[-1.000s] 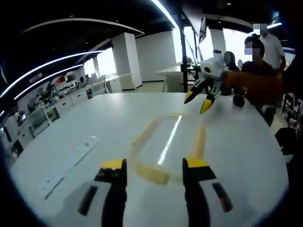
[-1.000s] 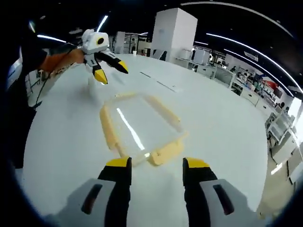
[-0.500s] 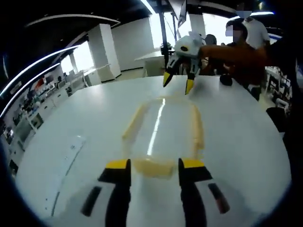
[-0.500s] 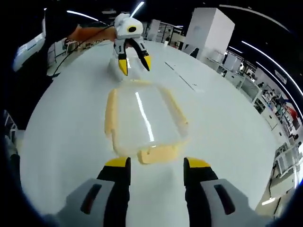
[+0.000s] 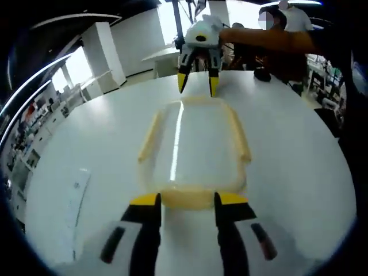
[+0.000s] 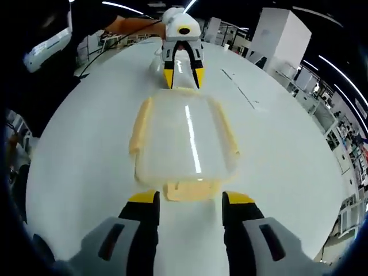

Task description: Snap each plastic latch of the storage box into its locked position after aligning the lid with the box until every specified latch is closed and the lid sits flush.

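Observation:
A clear storage box point(image 5: 192, 146) with pale yellow latches lies lid-up on the white table point(image 5: 299, 172). My left gripper point(image 5: 187, 201) is open, its jaws on either side of the near end latch point(image 5: 187, 198). Long side latches point(image 5: 148, 138) run down both flanks of the box. At the far end my right gripper point(image 5: 197, 85) points down at the opposite latch, also open. In the right gripper view the same box point(image 6: 187, 135) lies ahead. My right gripper point(image 6: 191, 200) brackets its end latch point(image 6: 188, 190), and the left gripper point(image 6: 183, 77) hangs open over the far end.
A person's orange sleeve point(image 5: 270, 40) reaches in behind the right gripper. A small dark object point(image 5: 261, 73) sits on the table near that sleeve. A flat white strip point(image 5: 75, 192) lies on the table to the left. Desks and pillars stand beyond the table.
Both grippers have closed in on the box's opposite short ends and lined up with the end latches. The box now lies centred and larger in each view.

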### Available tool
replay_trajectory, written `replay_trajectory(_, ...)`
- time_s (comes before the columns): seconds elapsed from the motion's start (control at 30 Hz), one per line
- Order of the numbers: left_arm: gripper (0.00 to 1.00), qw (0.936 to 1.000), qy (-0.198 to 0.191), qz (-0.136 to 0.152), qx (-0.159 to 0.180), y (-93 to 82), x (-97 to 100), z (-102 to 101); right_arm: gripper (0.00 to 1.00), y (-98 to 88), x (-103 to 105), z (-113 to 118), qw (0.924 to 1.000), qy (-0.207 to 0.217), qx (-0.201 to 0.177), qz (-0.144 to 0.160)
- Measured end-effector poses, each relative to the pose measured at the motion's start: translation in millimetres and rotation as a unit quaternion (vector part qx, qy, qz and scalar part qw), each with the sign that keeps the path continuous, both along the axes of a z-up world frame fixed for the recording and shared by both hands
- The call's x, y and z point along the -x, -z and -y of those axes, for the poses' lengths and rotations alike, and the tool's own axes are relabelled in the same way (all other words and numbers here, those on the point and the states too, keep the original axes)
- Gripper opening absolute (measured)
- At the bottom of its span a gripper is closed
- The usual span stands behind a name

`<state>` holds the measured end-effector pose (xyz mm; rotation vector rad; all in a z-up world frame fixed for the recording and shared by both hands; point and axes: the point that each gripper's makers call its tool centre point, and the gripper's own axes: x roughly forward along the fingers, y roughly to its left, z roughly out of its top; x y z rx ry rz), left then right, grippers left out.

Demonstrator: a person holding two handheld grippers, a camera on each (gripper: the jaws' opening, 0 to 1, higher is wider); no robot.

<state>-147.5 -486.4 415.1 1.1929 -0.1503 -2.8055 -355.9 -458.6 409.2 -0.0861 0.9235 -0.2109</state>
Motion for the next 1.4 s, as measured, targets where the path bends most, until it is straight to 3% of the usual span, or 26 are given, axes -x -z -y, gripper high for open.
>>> replay_trajectory(0.53,0.38,0.9983,0.047,0.033,-0.005,0.8,-3.0,-2.3,0.41,7.5,-11.0,-2.4,0.9987,-0.029,-0.04,-0.009)
replay_trajectory(1.23,0.42,0.9975,0.052,0.047,0.004,6.0,4.0,8.9,0.41,7.6,-11.1,-3.7,0.9983,-0.029,-0.051,-0.002)
replay_trajectory(1.4,0.41,0.9975,0.052,0.047,-0.011,8.2,4.5,6.7,0.41,8.0,-13.0,-5.8,0.9981,-0.027,-0.056,-0.006)
